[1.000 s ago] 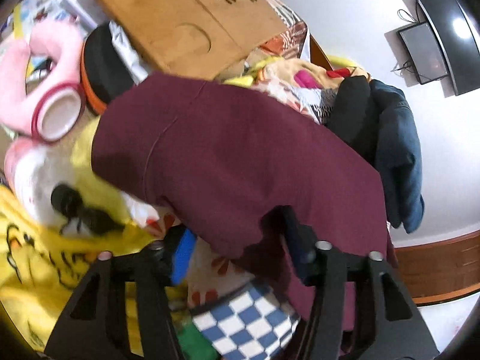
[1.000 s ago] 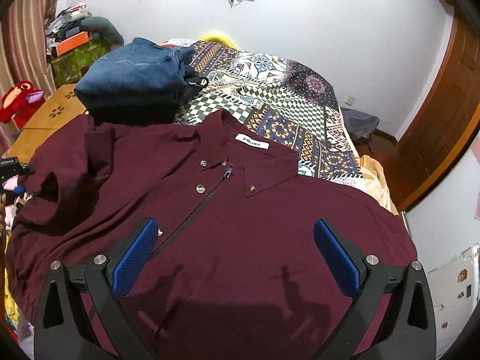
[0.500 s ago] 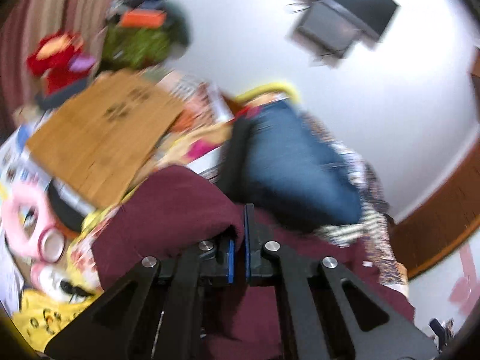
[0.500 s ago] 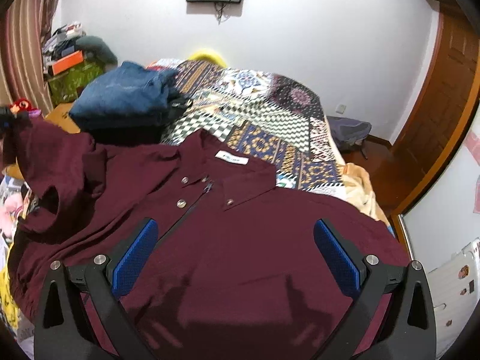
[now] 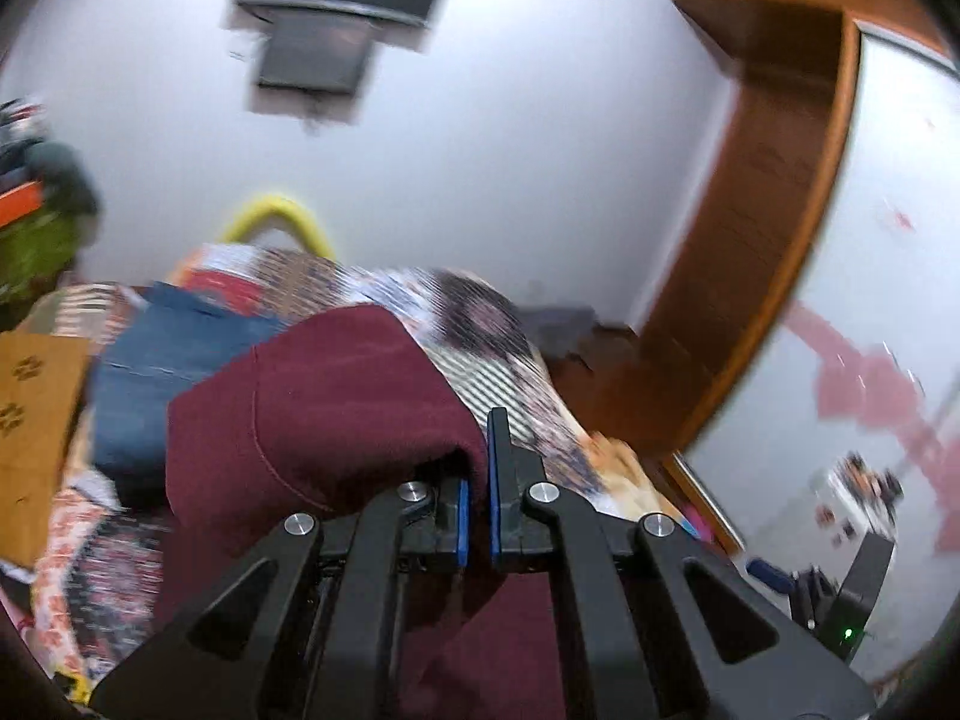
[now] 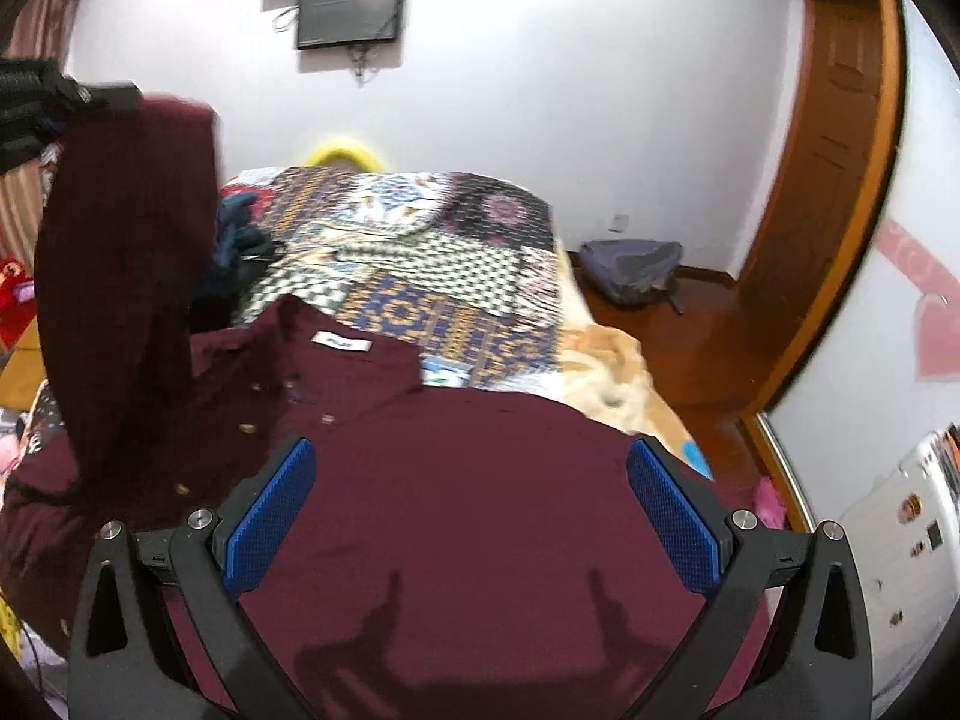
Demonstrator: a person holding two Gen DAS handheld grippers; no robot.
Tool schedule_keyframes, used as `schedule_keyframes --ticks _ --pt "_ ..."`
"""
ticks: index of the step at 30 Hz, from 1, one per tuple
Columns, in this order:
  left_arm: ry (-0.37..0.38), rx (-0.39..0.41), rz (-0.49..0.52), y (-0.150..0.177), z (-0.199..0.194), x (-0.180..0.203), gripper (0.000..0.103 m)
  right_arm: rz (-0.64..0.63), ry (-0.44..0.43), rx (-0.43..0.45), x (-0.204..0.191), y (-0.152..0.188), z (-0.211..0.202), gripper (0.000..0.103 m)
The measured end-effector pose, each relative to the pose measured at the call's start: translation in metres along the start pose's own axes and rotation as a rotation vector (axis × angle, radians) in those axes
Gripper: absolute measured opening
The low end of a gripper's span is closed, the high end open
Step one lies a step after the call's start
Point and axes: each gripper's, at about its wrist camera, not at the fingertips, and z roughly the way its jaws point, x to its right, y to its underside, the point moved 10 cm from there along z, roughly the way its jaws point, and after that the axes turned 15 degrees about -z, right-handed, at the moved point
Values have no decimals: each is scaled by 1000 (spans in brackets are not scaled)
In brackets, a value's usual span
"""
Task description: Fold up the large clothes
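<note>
- Left wrist view: the left gripper is clenched on a fold of the maroon shirt, the cloth pinched between its blue pads and bulging out toward 10 o'clock.
- Behind that bulge, at 9 o'clock, sits a folded blue garment; the patterned bedspread runs toward 12 o'clock, with a wall screen high at 11 o'clock. This view is blurred.
- Right wrist view: the right gripper is released, its blue pads spread wide, hanging over the shirt's body with its shadow on the cloth below.
- The shirt lies spread front-up on the bedspread, collar and white label toward 12 o'clock, small buttons down the placket at 10 o'clock.
- One sleeve is lifted clear of the bed at 9 to 10 o'clock, hanging from the left gripper at the top left.
- A grey bag rests on the wooden floor at 2 o'clock, beside the door frame.
</note>
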Motion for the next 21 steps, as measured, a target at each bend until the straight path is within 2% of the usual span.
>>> schedule_keyframes --ticks 6,8,11,14,18,20,21 --pt "4 -292 101 101 81 42 3 60 49 -35 35 29 -5 103" --pt "-5 -378 117 133 99 48 3 59 86 -38 42 37 -8 103" --pt "-24 -528 123 184 118 49 3 54 86 -63 44 46 -6 103" --pt "-40 -586 143 225 115 60 6 59 65 -80 43 51 -3 103" --pt "-27 -653 173 237 101 60 12 46 44 -82 36 49 -3 103" --pt "-21 -623 186 226 85 56 22 29 39 -74 31 44 -4 103" --pt "-24 -600 188 220 81 56 34 19 36 -70 29 42 -3 103"
